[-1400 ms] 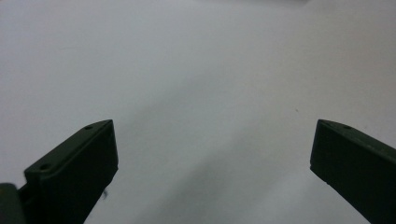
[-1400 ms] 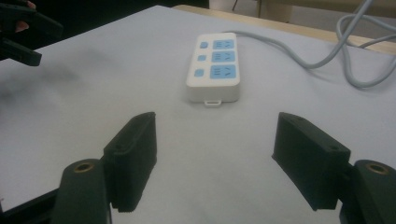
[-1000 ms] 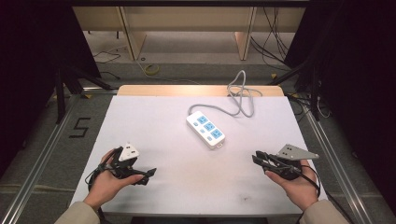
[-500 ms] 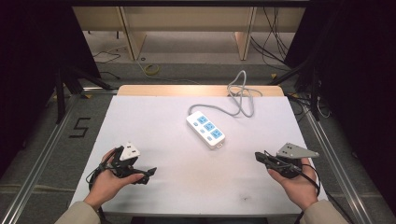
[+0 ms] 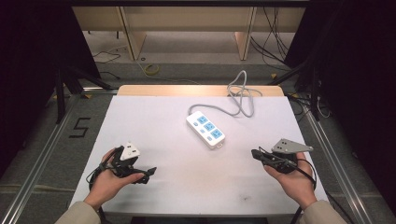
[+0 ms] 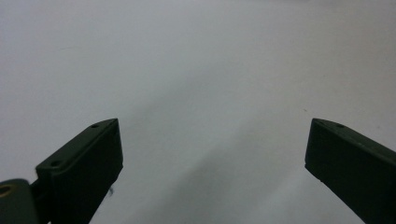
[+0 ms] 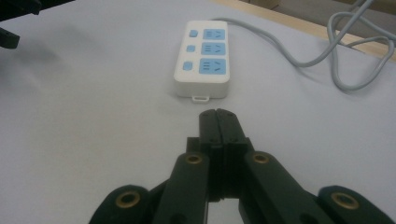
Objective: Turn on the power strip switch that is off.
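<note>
White plastic power strip with three blue sockets [image 5: 205, 129] lying at mid-desk on the white desk [image 5: 154, 116], long axis slanting from far-left to near-right, grey cable [image 5: 240, 100] looping off behind; nearer to the right gripper [image 5: 254, 153], just ahead of its fingers [image 7: 217, 122] and slightly left; fingers pressed together on nothing, having just been closing. Left gripper [image 5: 150, 171] well apart from the strip, fingers [image 6: 88, 158] spread wide over bare desk. From the right gripper view: the small hanging tab at the strip's near end; from the high view: the slant of the whole strip.
</note>
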`<control>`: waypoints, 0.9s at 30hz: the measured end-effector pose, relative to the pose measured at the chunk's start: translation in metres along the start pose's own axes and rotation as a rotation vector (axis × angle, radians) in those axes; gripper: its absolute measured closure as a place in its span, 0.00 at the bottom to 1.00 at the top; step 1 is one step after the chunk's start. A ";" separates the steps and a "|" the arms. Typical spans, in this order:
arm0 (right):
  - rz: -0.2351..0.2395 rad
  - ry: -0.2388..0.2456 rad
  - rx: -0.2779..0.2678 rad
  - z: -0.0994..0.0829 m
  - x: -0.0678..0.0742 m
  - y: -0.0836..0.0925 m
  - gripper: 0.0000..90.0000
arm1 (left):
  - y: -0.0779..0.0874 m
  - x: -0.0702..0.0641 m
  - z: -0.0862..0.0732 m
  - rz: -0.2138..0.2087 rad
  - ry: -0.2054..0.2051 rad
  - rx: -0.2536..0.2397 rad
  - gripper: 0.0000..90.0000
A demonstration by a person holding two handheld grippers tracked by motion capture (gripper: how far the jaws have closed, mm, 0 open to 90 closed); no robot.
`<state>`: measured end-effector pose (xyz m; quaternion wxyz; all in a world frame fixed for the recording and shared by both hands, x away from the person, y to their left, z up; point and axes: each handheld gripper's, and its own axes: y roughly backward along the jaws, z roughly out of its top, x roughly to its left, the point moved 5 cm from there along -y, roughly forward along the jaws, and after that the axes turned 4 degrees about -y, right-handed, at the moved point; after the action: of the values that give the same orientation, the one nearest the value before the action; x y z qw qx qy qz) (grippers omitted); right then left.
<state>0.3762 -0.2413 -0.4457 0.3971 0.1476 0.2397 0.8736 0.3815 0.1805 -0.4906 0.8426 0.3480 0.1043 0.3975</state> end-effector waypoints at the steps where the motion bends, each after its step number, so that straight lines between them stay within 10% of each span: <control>1: 0.001 0.001 0.000 0.001 0.000 -0.001 1.00 | 0.000 0.000 0.000 -0.001 0.001 0.000 0.04; 27: 0.002 0.008 0.031 0.021 0.001 -0.025 1.00 | 0.000 0.000 0.000 0.001 -0.004 0.002 0.05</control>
<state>0.4008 -0.2195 -0.4413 0.3930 0.1505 0.2548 0.8706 0.3818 0.1801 -0.4907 0.8422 0.3498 0.1026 0.3972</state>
